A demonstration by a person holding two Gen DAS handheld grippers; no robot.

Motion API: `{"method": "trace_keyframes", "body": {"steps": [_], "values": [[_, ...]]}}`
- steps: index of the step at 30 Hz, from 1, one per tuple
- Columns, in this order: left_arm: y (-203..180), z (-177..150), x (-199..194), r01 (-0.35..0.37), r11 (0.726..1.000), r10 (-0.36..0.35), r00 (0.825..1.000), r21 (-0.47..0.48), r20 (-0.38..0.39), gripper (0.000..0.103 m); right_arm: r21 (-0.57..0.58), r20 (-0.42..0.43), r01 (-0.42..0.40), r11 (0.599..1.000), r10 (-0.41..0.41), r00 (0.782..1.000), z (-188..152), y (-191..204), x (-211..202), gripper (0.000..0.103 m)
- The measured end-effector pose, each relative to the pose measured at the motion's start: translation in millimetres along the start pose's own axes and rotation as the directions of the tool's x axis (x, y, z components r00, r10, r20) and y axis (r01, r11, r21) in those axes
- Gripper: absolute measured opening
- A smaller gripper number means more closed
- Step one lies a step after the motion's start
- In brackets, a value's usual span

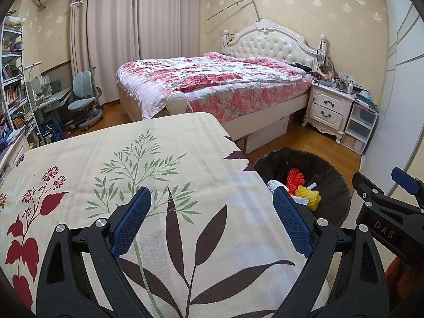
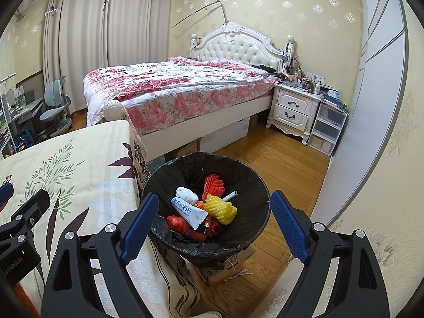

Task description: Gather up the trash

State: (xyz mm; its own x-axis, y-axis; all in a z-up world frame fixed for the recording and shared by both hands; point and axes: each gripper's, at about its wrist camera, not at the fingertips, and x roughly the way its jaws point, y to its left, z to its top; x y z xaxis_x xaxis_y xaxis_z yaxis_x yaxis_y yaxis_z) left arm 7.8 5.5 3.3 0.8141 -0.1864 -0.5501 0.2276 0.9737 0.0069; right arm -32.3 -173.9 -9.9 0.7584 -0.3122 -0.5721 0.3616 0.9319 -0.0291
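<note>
Trash, light soft foam nets and a crinkly packet, sits inside the bin beside the table, easiest pinched by loose edges; left gripper and right gripper both gape empty.

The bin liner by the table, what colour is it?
Black. The bin liner shows best in the right wrist view.

Both my wrist views are evenly lit by soft, warm indoor light, probably from overhead; the curtains are drawn and shadows are faint. Fisheye bending is strong toward the edges, where the wardrobe line curves, with black vignetting in corners. Focus is sharp centrally, slightly soft at the rim.
</note>
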Motion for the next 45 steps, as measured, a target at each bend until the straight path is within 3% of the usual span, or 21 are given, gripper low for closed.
{"method": "trace_keyframes", "body": {"steps": [45], "values": [[-3.2, -0.5, -0.6, -0.017, 1.0, 0.017, 1.0, 0.009, 0.012, 0.091, -0.002, 0.0, 0.0, 1.0, 0.0, 1.0, -1.5, 1.4, 0.2, 0.084]]}}
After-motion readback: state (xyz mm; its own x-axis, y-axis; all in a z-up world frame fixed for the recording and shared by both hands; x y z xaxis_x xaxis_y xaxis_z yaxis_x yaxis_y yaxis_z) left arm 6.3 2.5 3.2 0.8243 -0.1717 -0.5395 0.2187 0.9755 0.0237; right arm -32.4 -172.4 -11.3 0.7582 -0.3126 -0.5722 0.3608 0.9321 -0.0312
